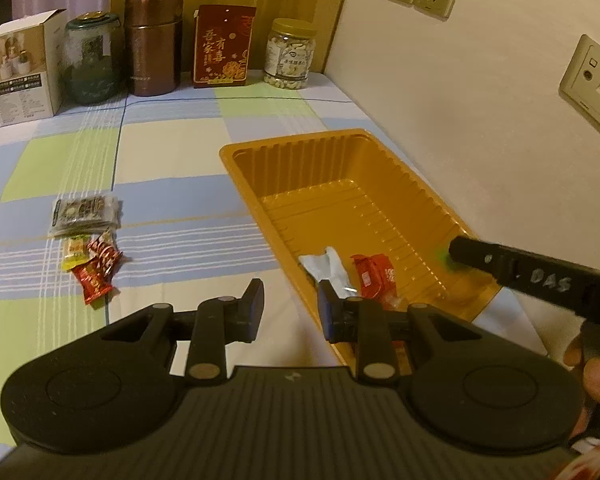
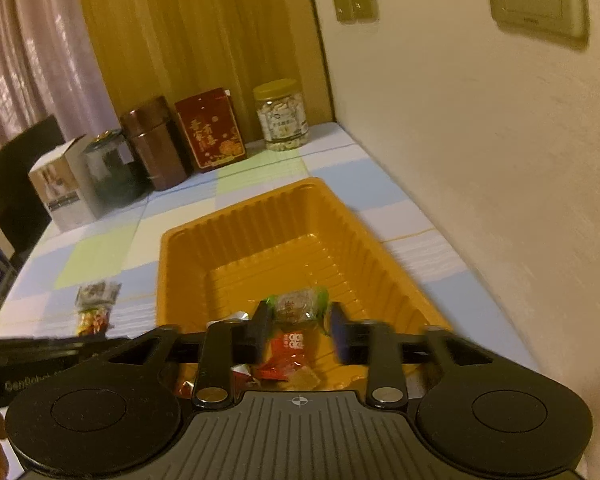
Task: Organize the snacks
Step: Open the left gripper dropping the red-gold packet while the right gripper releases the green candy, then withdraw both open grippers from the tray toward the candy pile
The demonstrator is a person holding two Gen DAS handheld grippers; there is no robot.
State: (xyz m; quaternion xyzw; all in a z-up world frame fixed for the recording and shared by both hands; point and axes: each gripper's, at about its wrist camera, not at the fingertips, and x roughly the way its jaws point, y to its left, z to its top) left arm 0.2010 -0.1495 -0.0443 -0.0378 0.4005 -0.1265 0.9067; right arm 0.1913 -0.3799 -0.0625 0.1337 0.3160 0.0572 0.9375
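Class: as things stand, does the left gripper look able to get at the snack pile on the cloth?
Probably yes: the snack pile lies in the open beside the orange tray, and nothing stands between it and the empty left gripper.

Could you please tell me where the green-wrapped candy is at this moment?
In the right wrist view the green-wrapped candy sits between the right gripper's parted fingers, above the near end of the orange tray and the red packet.

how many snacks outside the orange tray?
4, clustered on the tablecloth left of the tray: clear pack, yellow candy below it, red-and-white candy beside that, red candy nearest. More may be hidden underneath.
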